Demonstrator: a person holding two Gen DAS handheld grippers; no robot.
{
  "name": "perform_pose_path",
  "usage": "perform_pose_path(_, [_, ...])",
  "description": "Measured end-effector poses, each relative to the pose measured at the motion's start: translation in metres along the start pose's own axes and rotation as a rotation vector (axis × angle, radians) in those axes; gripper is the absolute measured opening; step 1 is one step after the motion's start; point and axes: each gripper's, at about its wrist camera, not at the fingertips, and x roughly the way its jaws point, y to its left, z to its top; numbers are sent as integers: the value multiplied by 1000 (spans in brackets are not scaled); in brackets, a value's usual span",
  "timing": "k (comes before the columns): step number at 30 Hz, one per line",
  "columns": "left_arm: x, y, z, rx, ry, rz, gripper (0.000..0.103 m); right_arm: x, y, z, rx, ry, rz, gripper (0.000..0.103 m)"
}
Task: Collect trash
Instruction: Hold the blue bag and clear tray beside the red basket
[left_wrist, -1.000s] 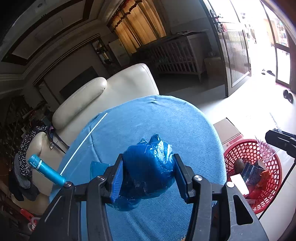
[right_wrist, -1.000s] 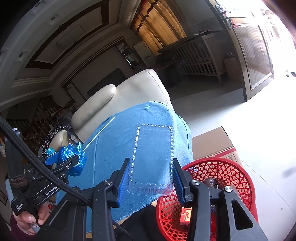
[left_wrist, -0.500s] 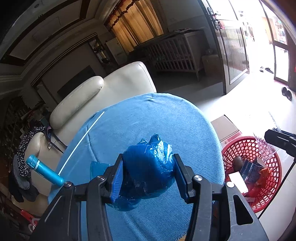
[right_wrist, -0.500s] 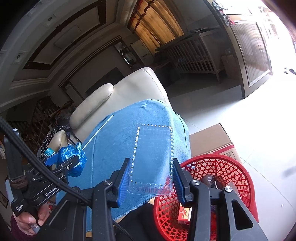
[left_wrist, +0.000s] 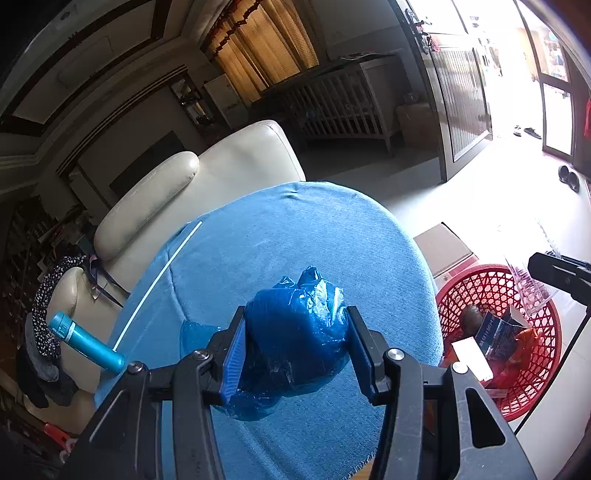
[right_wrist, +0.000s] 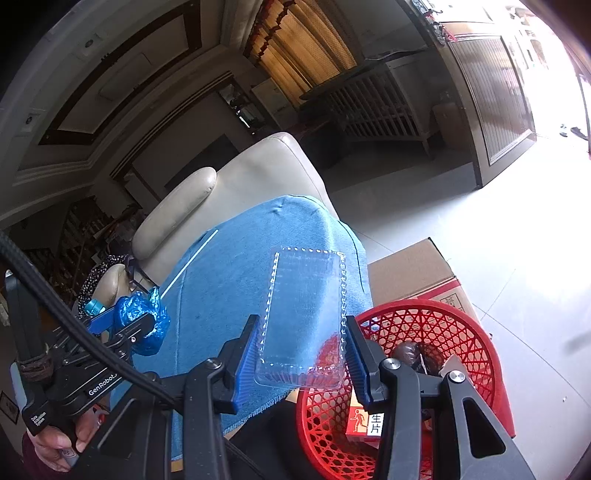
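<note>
— Grippers first: what have you got?
— Your left gripper (left_wrist: 295, 350) is clamped on a crumpled blue bag (left_wrist: 295, 339), above the blue cloth (left_wrist: 295, 240).
— And your right?
— Your right gripper (right_wrist: 301, 354) pinches a clear plastic tray (right_wrist: 304, 317) over the cloth's right edge, just beside the red basket (right_wrist: 424, 321).

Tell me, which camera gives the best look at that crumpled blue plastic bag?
The left wrist view: the blue plastic bag fills the middle of the picture, squeezed between the left tongs, creases plain. The right wrist view shows the same bag only small and far off at its left edge, half hidden by the tool.
</note>
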Motion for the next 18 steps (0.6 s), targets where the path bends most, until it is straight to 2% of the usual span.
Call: perform_pose_path(18, [4, -20, 4, 55, -8, -23, 53, -5, -15, -4, 29, -8, -21, 46])
